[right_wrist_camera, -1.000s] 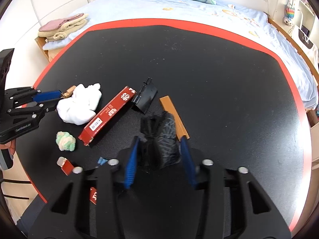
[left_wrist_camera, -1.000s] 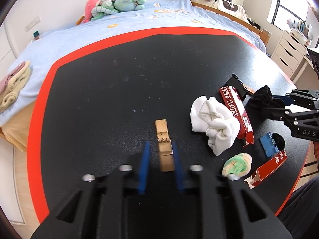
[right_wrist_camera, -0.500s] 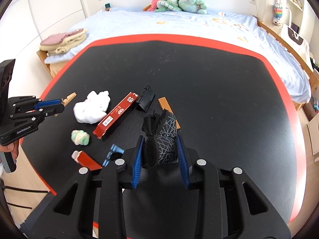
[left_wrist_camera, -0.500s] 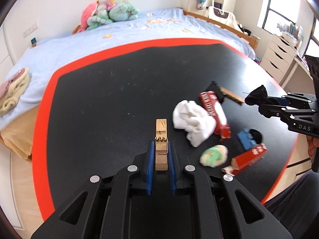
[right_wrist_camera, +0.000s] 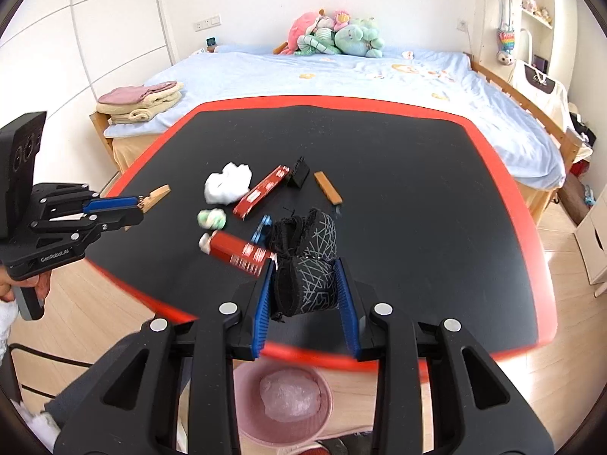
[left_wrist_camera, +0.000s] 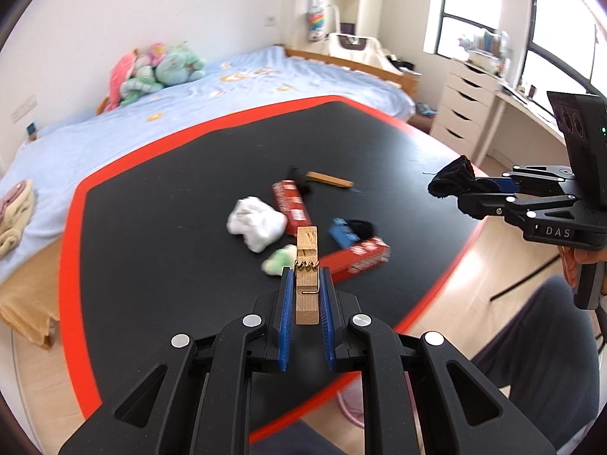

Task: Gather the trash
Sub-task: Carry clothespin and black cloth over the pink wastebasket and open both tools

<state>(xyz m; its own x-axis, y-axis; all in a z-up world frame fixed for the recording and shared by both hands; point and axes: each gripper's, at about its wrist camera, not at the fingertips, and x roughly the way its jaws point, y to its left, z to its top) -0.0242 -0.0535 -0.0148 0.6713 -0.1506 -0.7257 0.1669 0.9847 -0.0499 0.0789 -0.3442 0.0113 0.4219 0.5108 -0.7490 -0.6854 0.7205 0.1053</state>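
My left gripper (left_wrist_camera: 305,284) is shut on a wooden clothespin (left_wrist_camera: 306,265) and holds it above the black table's near edge; it also shows in the right wrist view (right_wrist_camera: 136,204). My right gripper (right_wrist_camera: 305,276) is shut on a black patterned sock (right_wrist_camera: 305,265), lifted off the table; it shows at the right of the left wrist view (left_wrist_camera: 489,189). On the table lie a white crumpled cloth (left_wrist_camera: 258,223), a green-white wad (left_wrist_camera: 279,259), two red boxes (left_wrist_camera: 290,204) (left_wrist_camera: 358,259), a blue item (left_wrist_camera: 343,233) and a wooden strip (left_wrist_camera: 330,179). A pink bin (right_wrist_camera: 282,402) stands on the floor below my right gripper.
The black table with a red rim (right_wrist_camera: 341,100) stands in front of a blue bed (right_wrist_camera: 341,76) with plush toys (right_wrist_camera: 334,34). A white drawer unit (left_wrist_camera: 463,106) is at the right. A person's leg (left_wrist_camera: 531,341) is beside the table.
Both grippers have lifted and drawn back from the table with the clothespin and the sock. The pink bin has come into the right wrist view.
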